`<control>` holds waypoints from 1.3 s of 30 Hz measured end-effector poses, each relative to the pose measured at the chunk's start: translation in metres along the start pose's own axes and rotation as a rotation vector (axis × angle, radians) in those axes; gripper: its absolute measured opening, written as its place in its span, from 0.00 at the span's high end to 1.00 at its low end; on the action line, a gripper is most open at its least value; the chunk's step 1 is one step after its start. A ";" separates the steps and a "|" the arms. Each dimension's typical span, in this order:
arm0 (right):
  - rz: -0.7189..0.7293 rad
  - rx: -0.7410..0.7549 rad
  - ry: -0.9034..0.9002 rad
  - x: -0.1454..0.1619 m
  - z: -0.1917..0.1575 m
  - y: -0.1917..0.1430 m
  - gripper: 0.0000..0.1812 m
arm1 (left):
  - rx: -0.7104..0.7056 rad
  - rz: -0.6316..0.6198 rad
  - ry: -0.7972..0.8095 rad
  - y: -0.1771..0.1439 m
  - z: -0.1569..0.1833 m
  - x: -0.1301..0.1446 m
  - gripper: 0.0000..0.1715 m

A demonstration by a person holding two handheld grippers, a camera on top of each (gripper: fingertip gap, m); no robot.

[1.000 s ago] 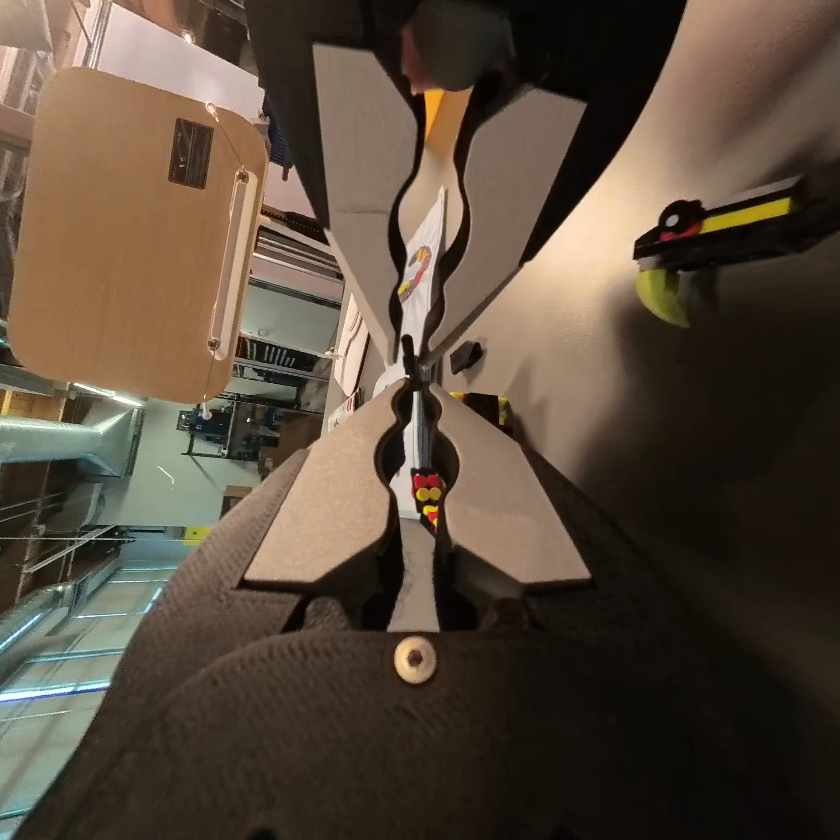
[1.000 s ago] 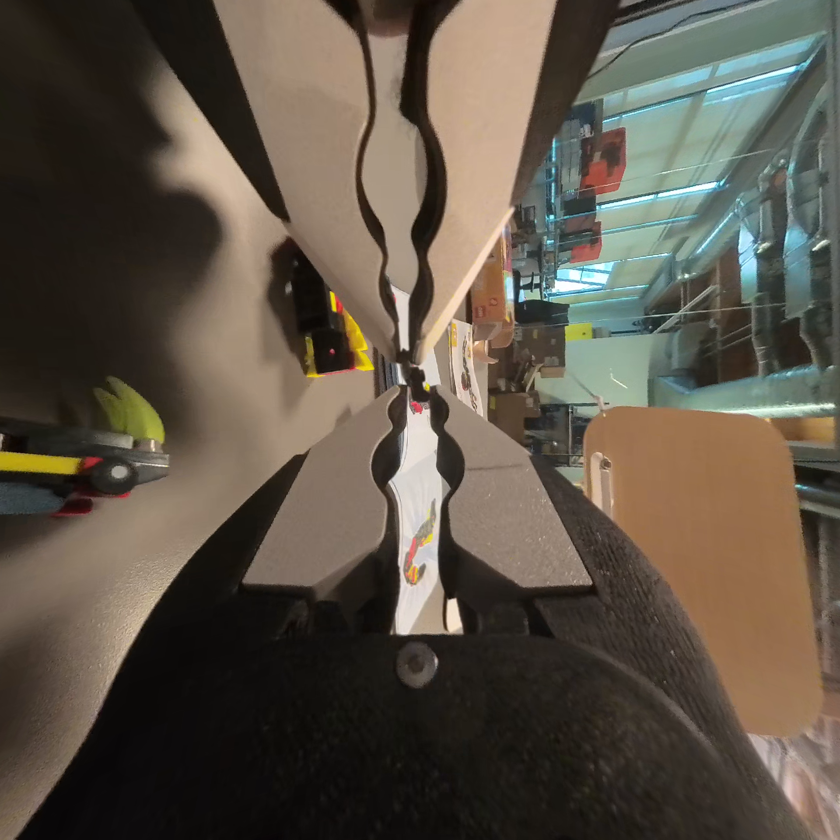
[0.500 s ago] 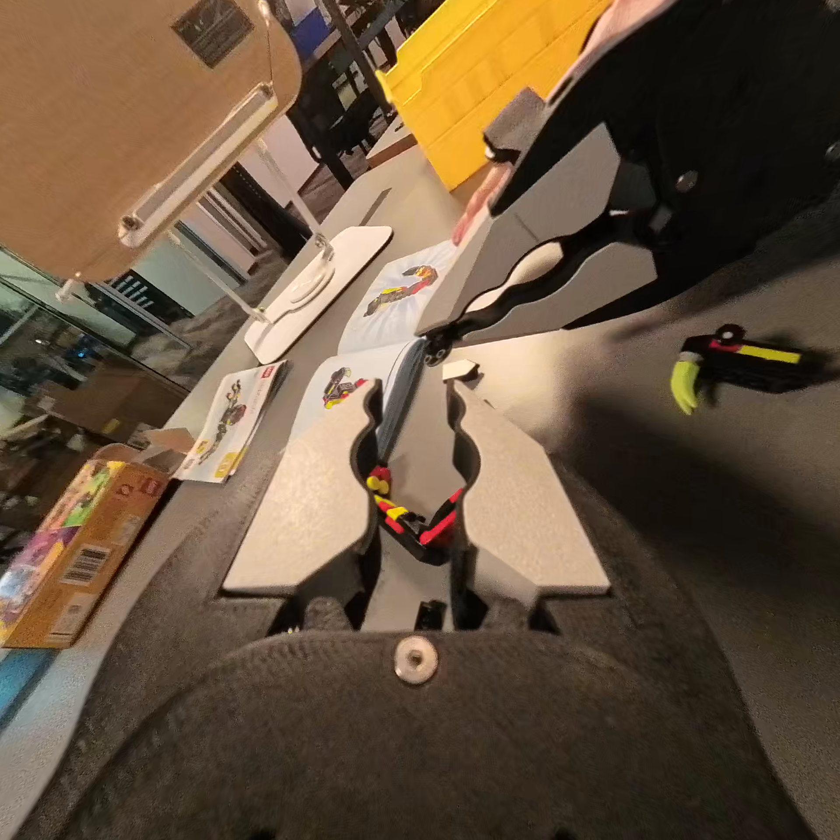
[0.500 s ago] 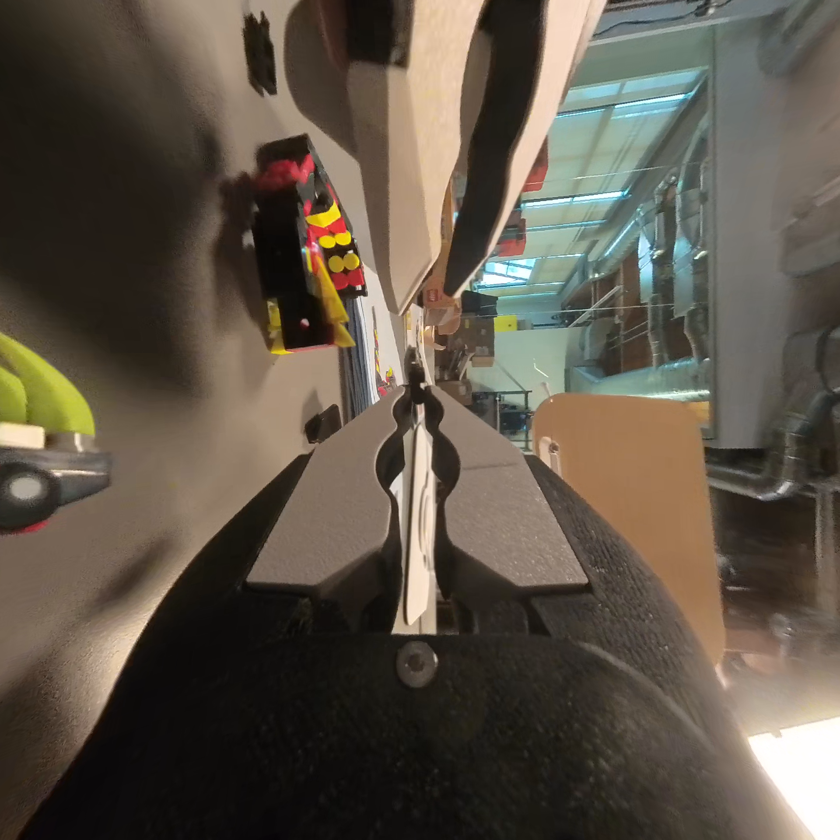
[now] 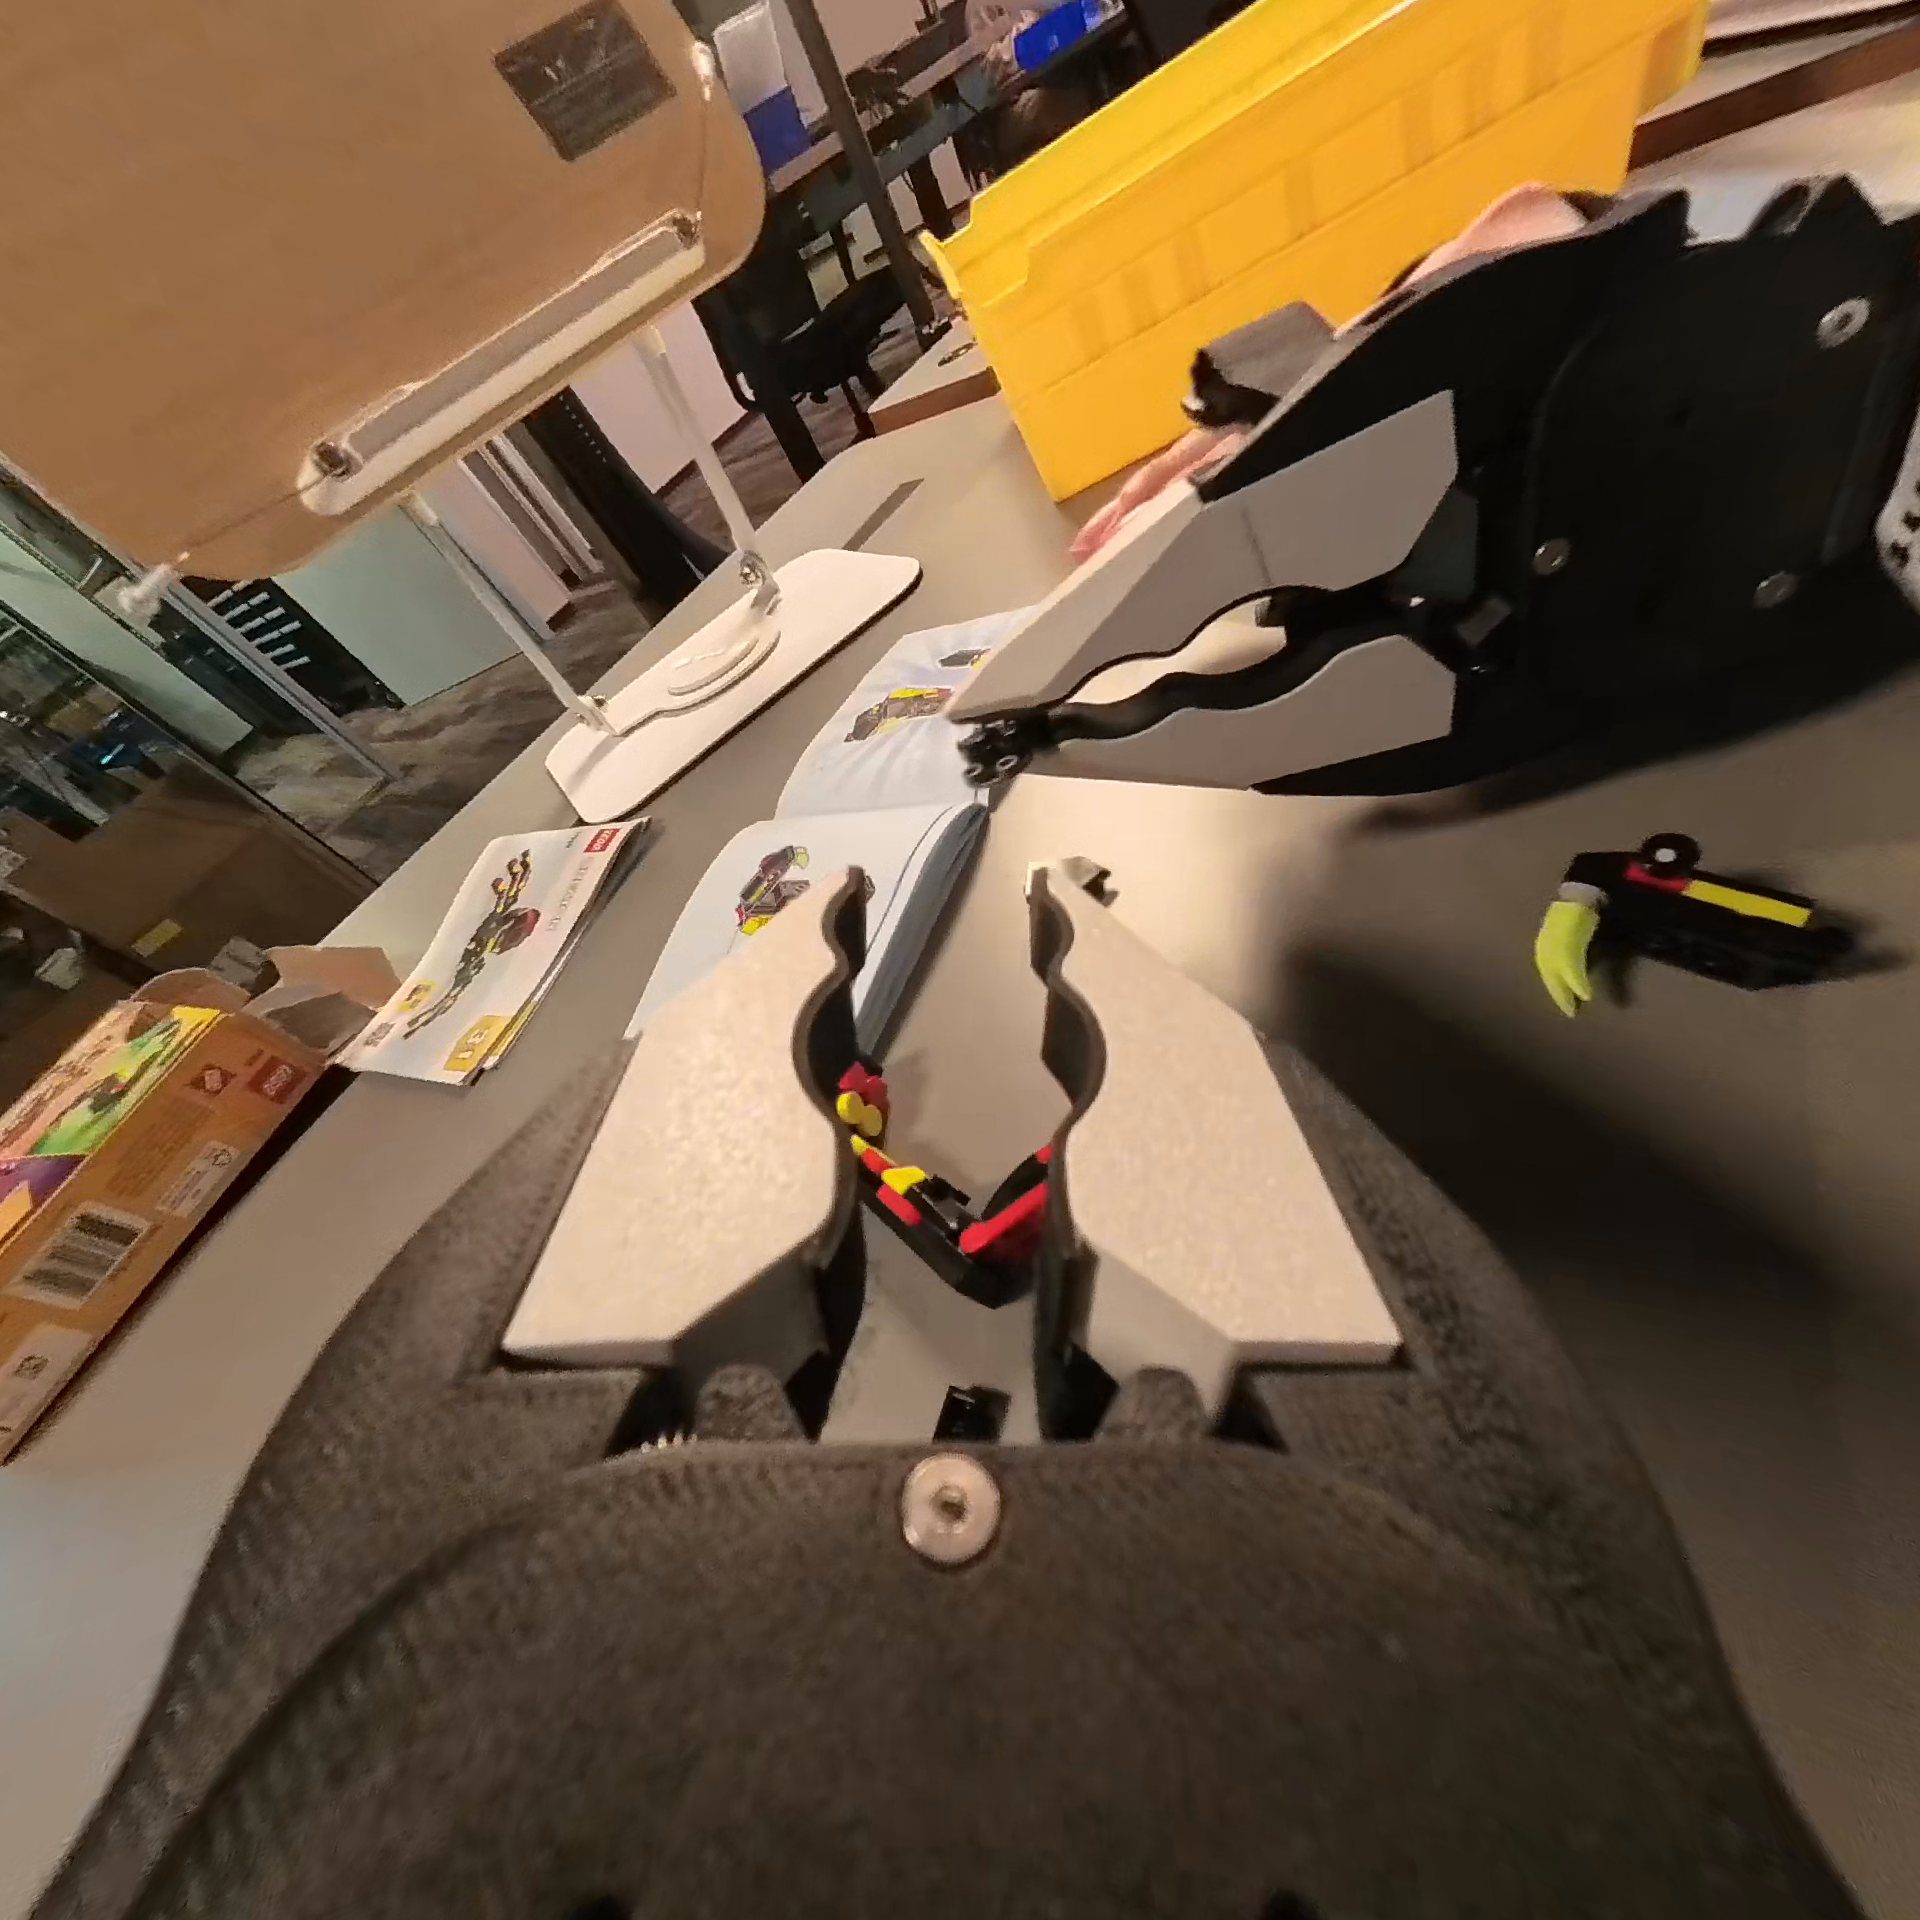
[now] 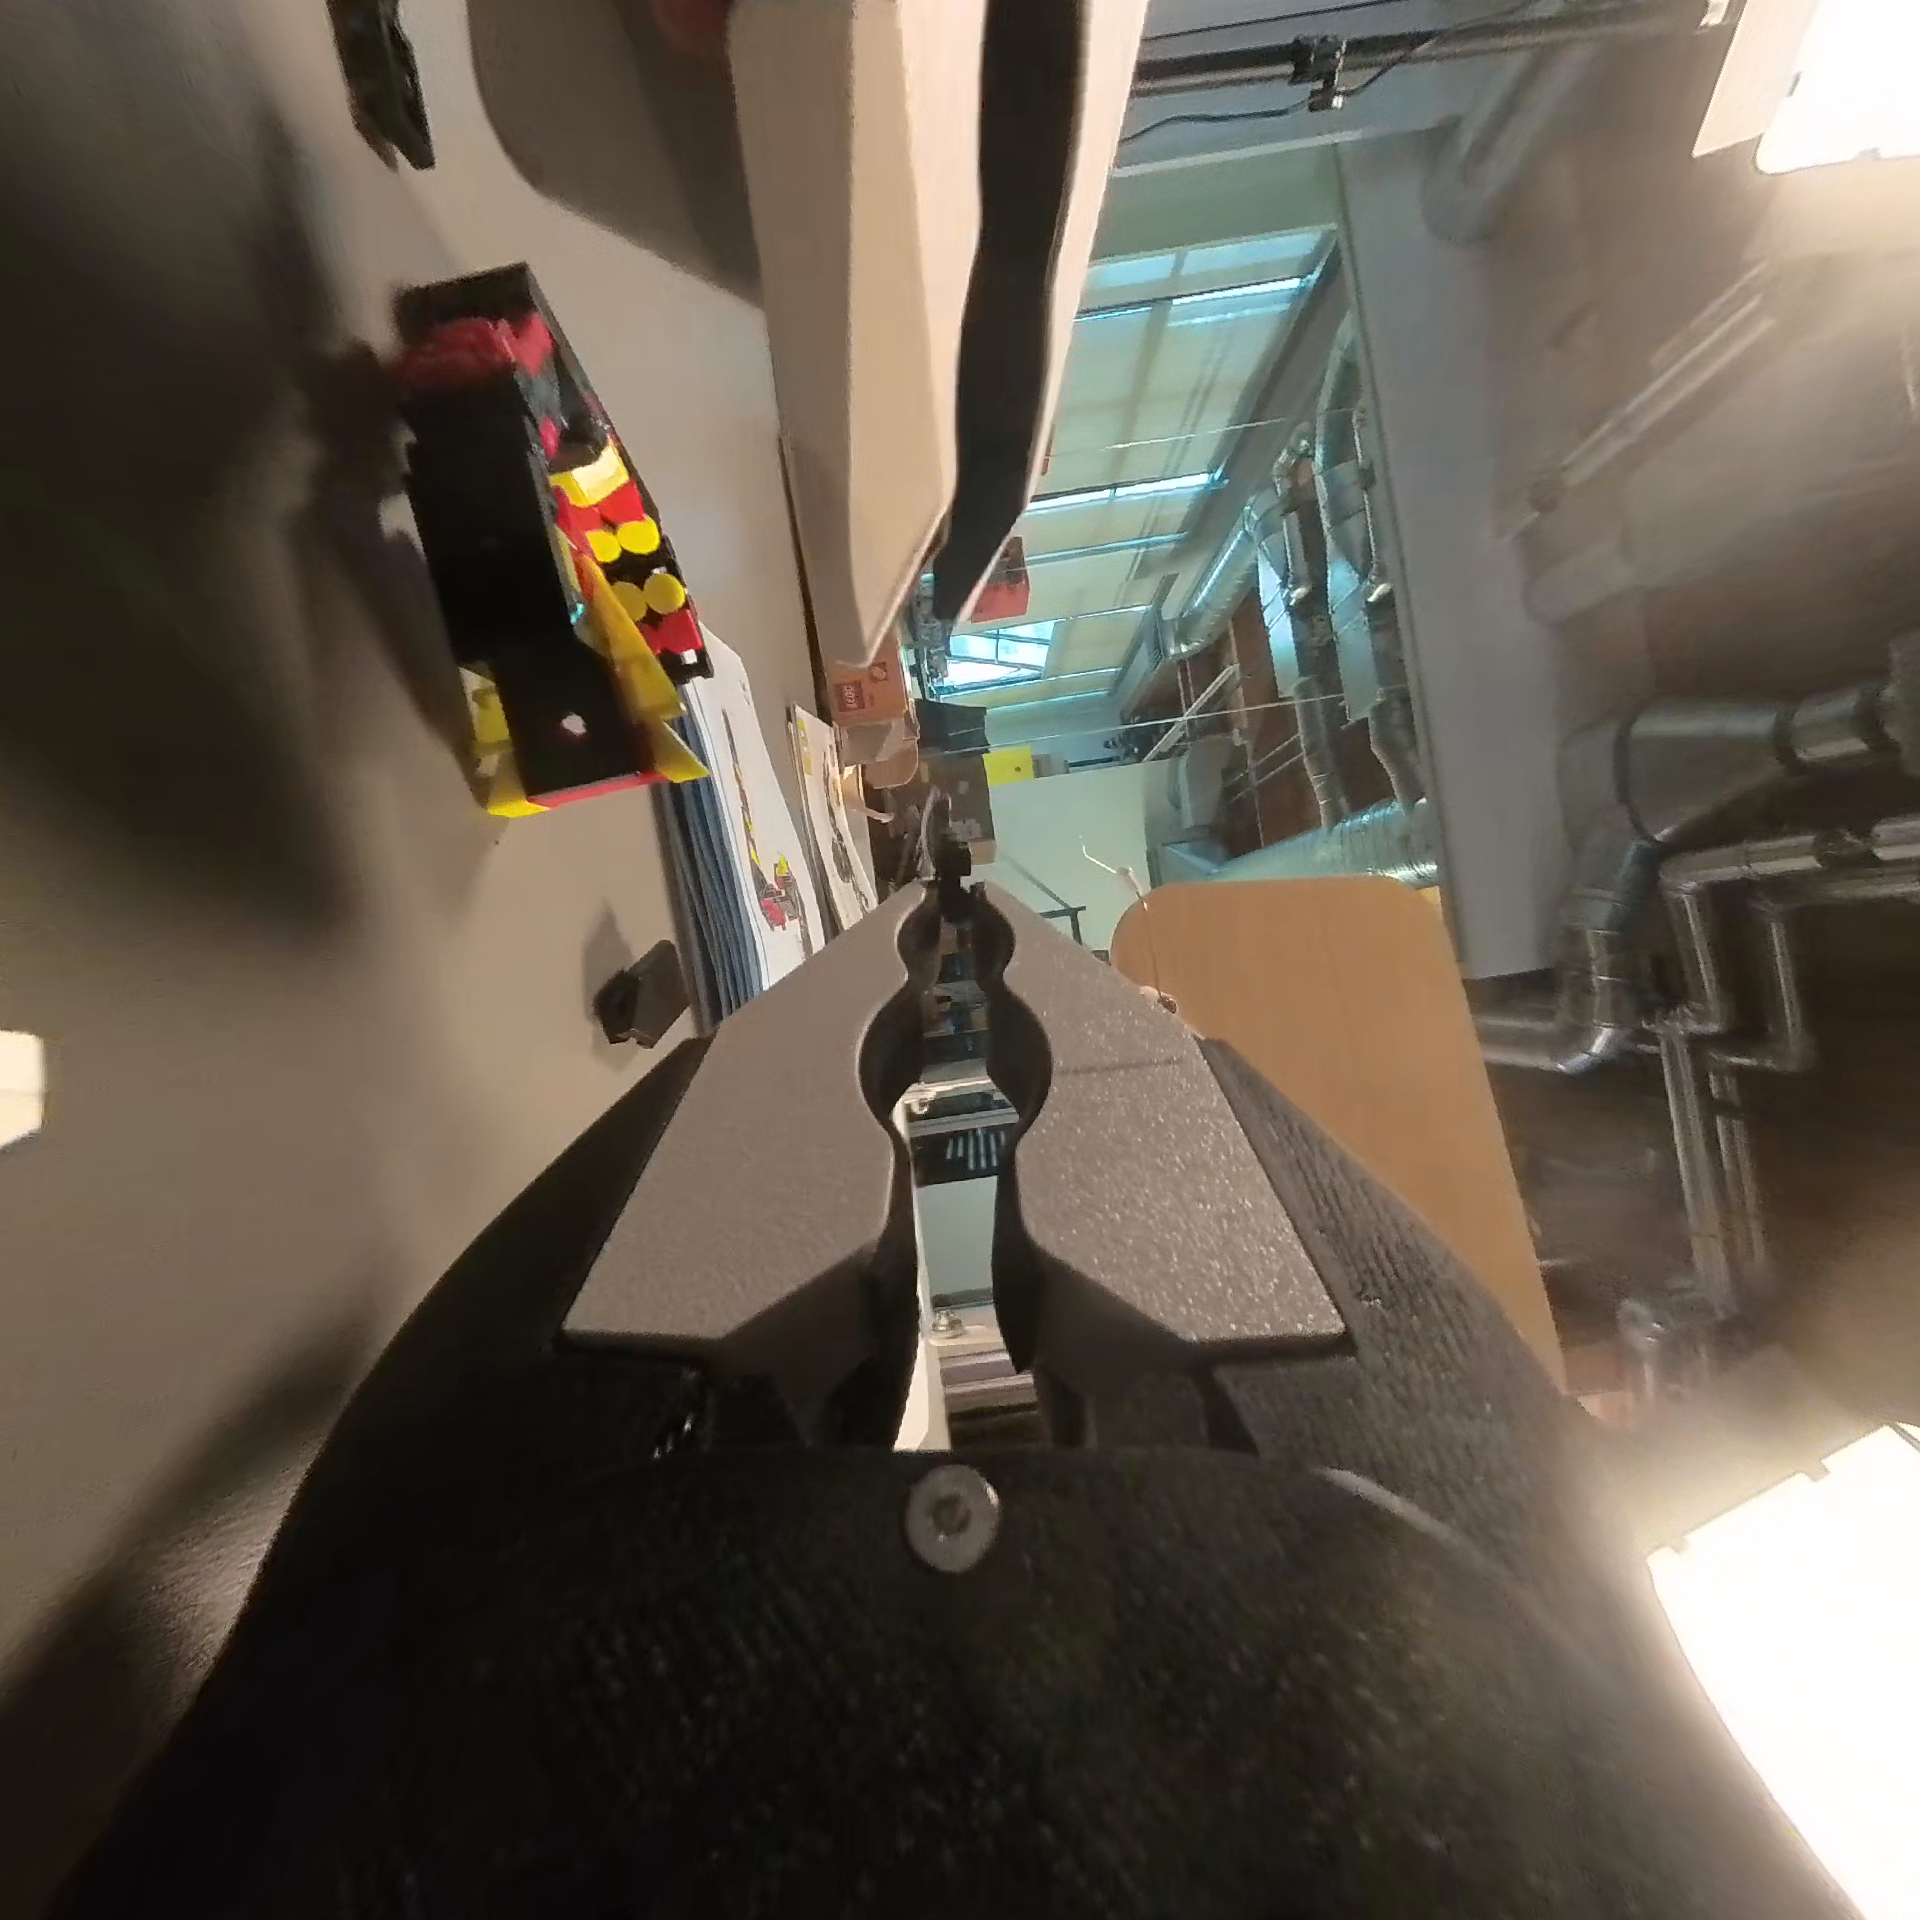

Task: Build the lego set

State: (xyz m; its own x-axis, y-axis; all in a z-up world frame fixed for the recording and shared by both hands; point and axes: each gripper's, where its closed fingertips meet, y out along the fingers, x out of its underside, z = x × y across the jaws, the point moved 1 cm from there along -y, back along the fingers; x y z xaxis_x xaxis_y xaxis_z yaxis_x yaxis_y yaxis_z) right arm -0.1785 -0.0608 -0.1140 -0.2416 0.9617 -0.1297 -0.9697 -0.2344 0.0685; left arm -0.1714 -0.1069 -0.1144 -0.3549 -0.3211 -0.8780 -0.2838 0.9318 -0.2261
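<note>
Lego pieces lie scattered on the grey surface [image 5: 1195,831], which fills most of the left wrist view. At 1 o'clock on it stands a yellow bin [image 5: 1299,208]. At 11 o'clock a wooden panel [image 5: 343,239] leans on a white stand [image 5: 727,665]. An orange box [image 5: 114,1153] with its flap open sits at 9 o'clock, a closed booklet [image 5: 499,945] just beyond it, and an open manual [image 5: 883,821] lies dead ahead at 12 o'clock.

Left gripper [image 5: 945,894] hangs low over the surface, its jaws spread wide. Between its grey fingers [image 5: 707,1153], down on the surface, sits a black, red and yellow build [image 5: 935,1195]; in the right wrist view it shows at 10 o'clock [image 6: 551,592], beside the manual's edge [image 6: 727,831].

Right gripper [image 5: 1013,727] comes in from 2 o'clock, above the manual. Its jaws are pressed together, pinching a small black part [image 5: 992,743] at the very tips; its own camera shows that part [image 6: 951,883] at the tips [image 6: 951,904].

At 3 o'clock in the left view lies a black bar [image 5: 1704,925] with a yellow stripe, a red bit and a lime claw [image 5: 1564,945], well apart from both grippers. A small black piece [image 6: 634,997] rests on the surface near the manual in the right view.
</note>
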 end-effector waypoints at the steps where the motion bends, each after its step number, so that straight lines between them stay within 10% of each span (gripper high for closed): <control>1: 0.002 0.003 -0.002 0.000 0.000 0.000 0.99 | 0.003 0.009 -0.009 0.000 0.000 -0.001 0.83; 15: 0.106 -0.114 -0.016 -0.025 -0.008 -0.010 0.99 | -0.109 0.008 0.628 0.000 0.023 -0.008 0.92; 27: 0.085 -0.187 -0.034 -0.026 -0.014 -0.012 0.99 | -0.133 -0.109 0.884 0.007 0.023 0.003 0.99; 39: -0.032 -0.290 0.386 -0.025 -0.010 -0.006 0.99 | -0.155 -0.166 0.972 0.005 0.014 0.002 0.99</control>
State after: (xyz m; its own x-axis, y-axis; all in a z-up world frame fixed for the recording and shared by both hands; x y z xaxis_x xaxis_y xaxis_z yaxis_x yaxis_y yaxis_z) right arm -0.1666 -0.0851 -0.1213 -0.1538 0.8589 -0.4885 -0.9335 -0.2884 -0.2133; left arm -0.1610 -0.1001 -0.1232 -0.8554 -0.5085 -0.0983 -0.4844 0.8526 -0.1960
